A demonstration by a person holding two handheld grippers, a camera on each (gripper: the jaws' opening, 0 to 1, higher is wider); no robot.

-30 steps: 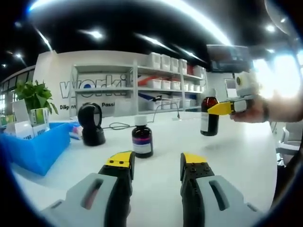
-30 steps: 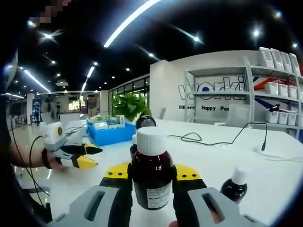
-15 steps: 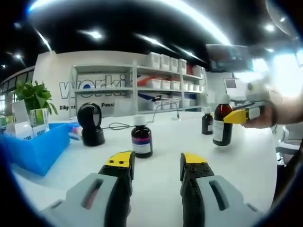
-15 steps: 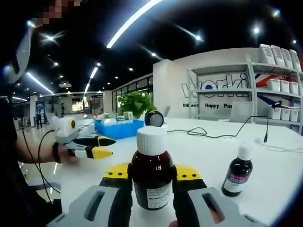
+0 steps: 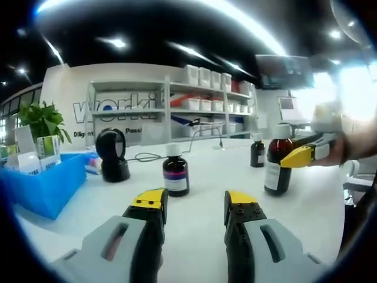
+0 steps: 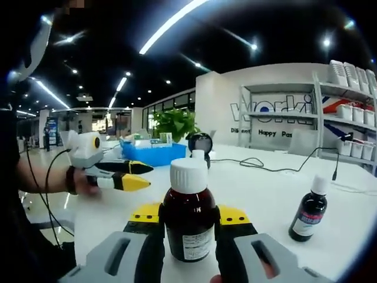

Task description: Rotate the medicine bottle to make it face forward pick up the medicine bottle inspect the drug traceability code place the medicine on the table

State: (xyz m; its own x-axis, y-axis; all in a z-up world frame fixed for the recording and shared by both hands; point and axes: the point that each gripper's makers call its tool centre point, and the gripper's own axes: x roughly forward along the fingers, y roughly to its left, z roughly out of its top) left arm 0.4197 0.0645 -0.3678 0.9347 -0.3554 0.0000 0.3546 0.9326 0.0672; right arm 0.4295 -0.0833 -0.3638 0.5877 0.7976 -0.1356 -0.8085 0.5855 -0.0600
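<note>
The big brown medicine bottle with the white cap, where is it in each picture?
Left gripper view: the big brown medicine bottle with the white cap stands at the right, on the white table, with the right gripper closed on it.
Right gripper view: the bottle is bottom centre, between that gripper's own yellow-tipped jaws.
Shared landmark: the blue plastic bin beside the green plant.
</note>
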